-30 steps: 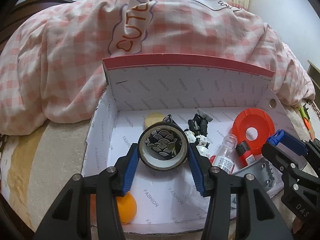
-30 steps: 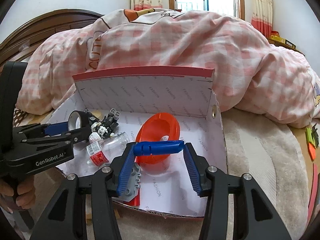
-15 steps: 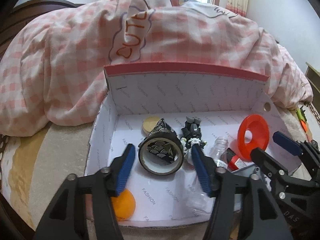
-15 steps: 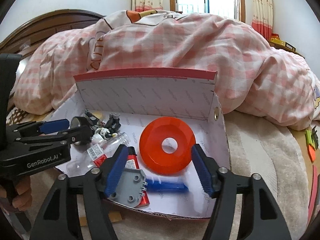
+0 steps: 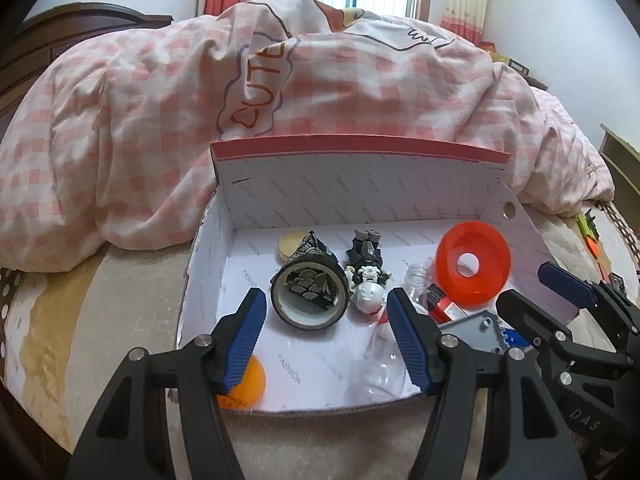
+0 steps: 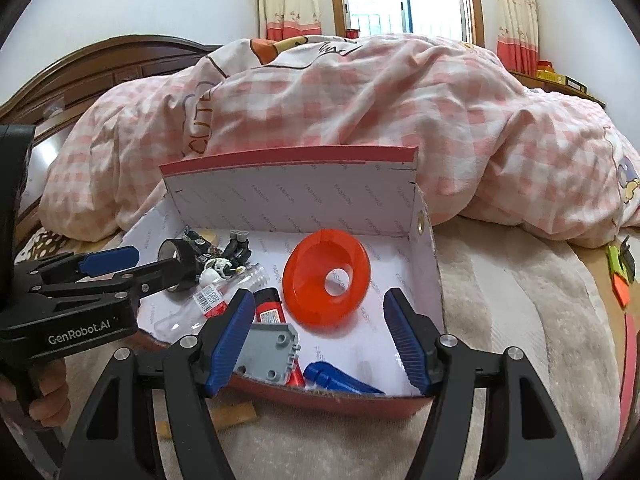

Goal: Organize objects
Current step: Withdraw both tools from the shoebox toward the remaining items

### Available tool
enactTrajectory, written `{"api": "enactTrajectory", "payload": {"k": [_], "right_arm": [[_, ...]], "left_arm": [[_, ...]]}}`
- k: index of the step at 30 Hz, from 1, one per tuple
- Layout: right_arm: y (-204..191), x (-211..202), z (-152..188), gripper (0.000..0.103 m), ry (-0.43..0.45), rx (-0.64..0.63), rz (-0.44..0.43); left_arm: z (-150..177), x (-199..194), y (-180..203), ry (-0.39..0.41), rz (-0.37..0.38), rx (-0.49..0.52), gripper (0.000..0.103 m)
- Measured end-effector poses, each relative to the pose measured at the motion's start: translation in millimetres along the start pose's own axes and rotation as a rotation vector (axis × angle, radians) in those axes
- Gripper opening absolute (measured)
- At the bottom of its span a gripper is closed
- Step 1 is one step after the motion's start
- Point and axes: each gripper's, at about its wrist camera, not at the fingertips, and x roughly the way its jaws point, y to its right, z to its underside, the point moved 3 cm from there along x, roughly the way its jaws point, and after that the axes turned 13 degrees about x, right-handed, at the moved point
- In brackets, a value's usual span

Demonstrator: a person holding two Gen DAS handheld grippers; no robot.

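**Both hand-held grippers empty over the box**

The left hand-held gripper is held wide, nothing between its fingers; the tape roll is seen lying on its side on the box floor, just beyond the fingertips. The right hand-held gripper is likewise spread wide and empty, with the orange funnel standing beyond it and the blue handle at the near wall. The box rests on the bed, against the quilt.

Handling, judged: the tape roll is light and stiff, best pinched across its outer rim; the clear bottle is probably slippery and easily squashed.
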Motion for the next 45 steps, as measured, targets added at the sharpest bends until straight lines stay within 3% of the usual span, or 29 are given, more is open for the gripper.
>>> {"api": "enactTrajectory", "payload": {"k": [21, 30, 36, 45], "right_arm": [[8.5, -59.0, 34.6, 0.068, -0.013, -0.013, -0.006], [-0.7, -59.8, 51.6, 0.068, -0.065, -0.038, -0.052], [2.4, -56.8, 56.0, 0.068, -0.088, -0.028, -0.042], [6.8, -55.6, 60.3, 0.068, -0.121, -0.05, -0.01]], "left_arm": [[35.0, -48.8, 30.1, -0.002, 0.087, 0.048, 0.063], [58.5, -59.8, 33.1, -0.037, 0.089, 0.056, 0.063], [78.0, -67.4, 38.6, -0.075, 0.147, 0.037, 0.063], [102.4, -82.4, 76.5, -0.112, 0.222, 0.121, 0.063]]}}
